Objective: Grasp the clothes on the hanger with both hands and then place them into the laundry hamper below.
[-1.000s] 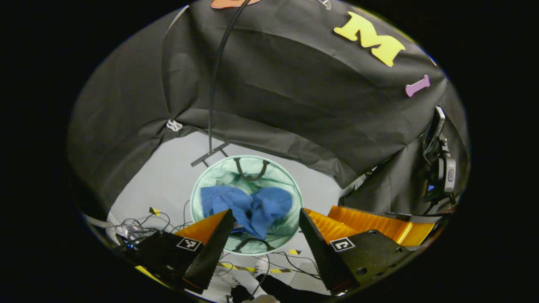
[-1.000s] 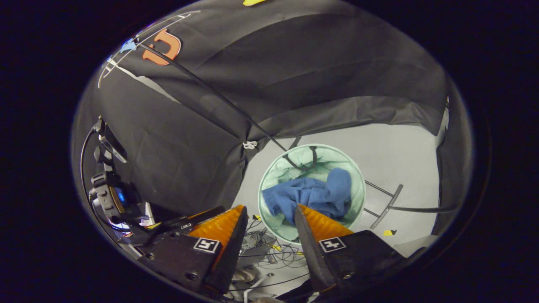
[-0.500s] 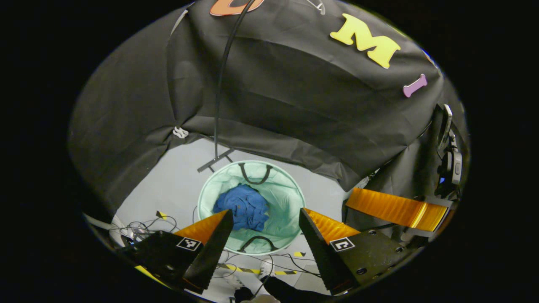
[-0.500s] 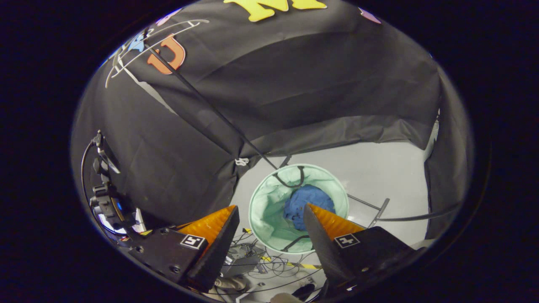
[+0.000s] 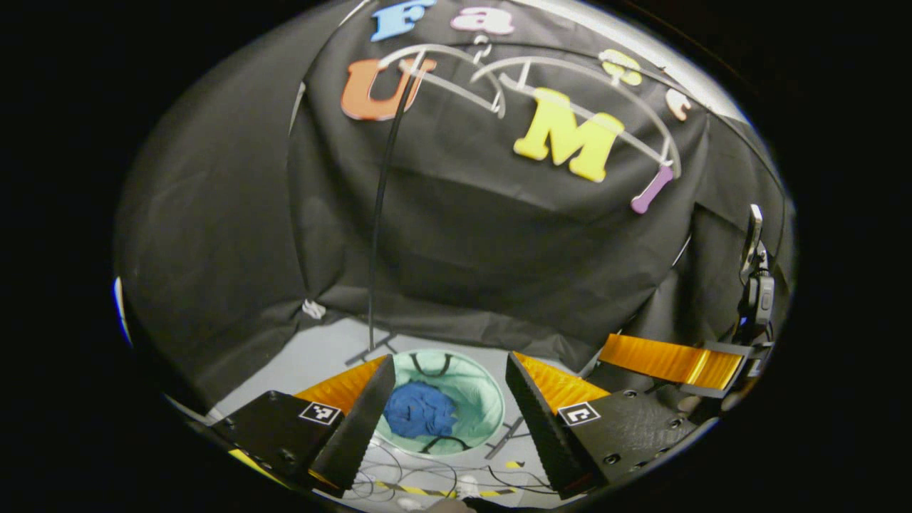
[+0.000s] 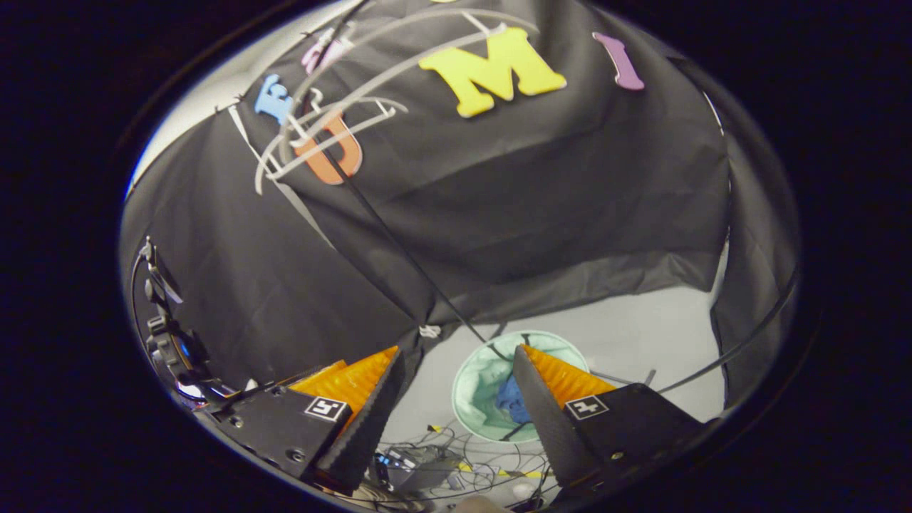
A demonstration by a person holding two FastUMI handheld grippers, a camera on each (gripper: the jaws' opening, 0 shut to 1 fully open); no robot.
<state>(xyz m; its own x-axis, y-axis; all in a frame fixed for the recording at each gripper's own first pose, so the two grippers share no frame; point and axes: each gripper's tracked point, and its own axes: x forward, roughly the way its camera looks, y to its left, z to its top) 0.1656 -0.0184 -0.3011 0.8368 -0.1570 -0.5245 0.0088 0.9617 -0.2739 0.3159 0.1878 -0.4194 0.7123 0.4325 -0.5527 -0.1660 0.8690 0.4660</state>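
The left gripper and right gripper were both spread wide and held nothing, consistent with a completed release. Below them the blue clothes lay bunched inside the laundry hamper. Beyond, the hangers hung bare on their rack.

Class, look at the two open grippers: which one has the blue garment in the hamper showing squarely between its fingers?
The left gripper: the blue garment in the hamper sits between its fingers. The right gripper's finger partly hides it.
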